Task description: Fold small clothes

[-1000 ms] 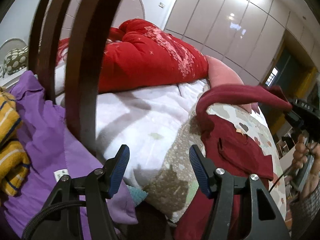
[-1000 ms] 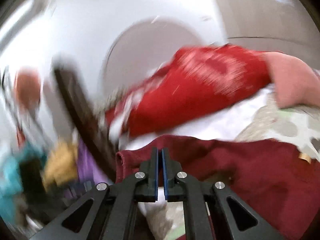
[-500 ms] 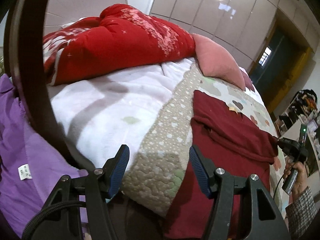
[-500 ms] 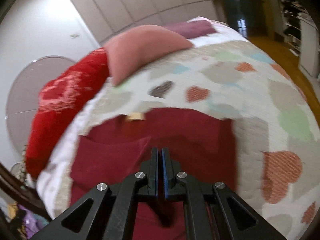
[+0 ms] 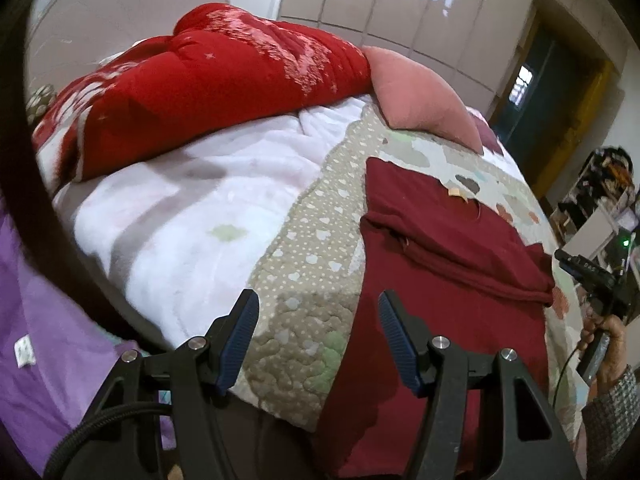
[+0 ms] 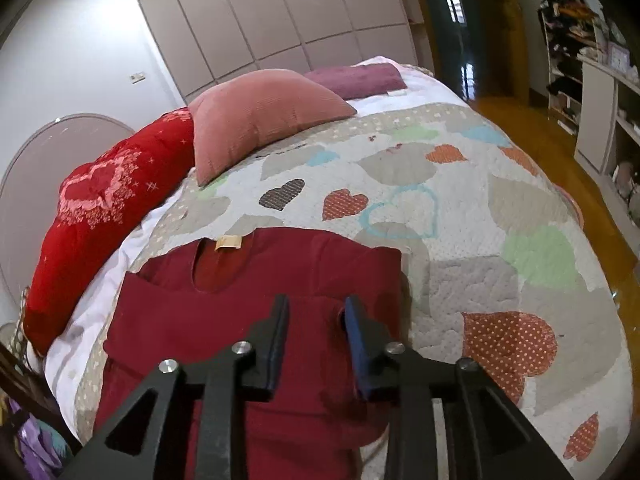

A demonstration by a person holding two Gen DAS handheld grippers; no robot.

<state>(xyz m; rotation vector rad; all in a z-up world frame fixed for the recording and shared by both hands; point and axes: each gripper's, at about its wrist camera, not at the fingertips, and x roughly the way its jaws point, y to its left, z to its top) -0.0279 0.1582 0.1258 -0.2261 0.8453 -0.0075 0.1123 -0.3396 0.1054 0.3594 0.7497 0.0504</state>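
Observation:
A dark red shirt (image 5: 448,280) lies flat on the heart-patterned quilt (image 6: 460,208), with one sleeve folded across its chest and a tan label (image 6: 228,242) at the neck. My left gripper (image 5: 318,308) hangs open over the quilt's near edge, just left of the shirt, holding nothing. My right gripper (image 6: 316,308) is above the shirt's (image 6: 240,304) right side. Its jaws are opening and the pads press on nothing; cloth shows through the gap below them. From the left wrist view, the right gripper (image 5: 562,257) sits at the shirt's far right edge, held by a hand (image 5: 608,336).
A red padded quilt (image 5: 208,92) and a pink cushion (image 5: 420,96) lie at the back of the bed. A purple garment (image 5: 48,340) and a dark wooden chair rail (image 5: 32,200) are at the left. Shelves (image 6: 600,100) and a wooden floor (image 6: 520,120) are to the right.
The right gripper swept the red sleeve across the shirt, then its shut jaws parted. The left gripper slid right, past the chair rails, toward the bed's edge.

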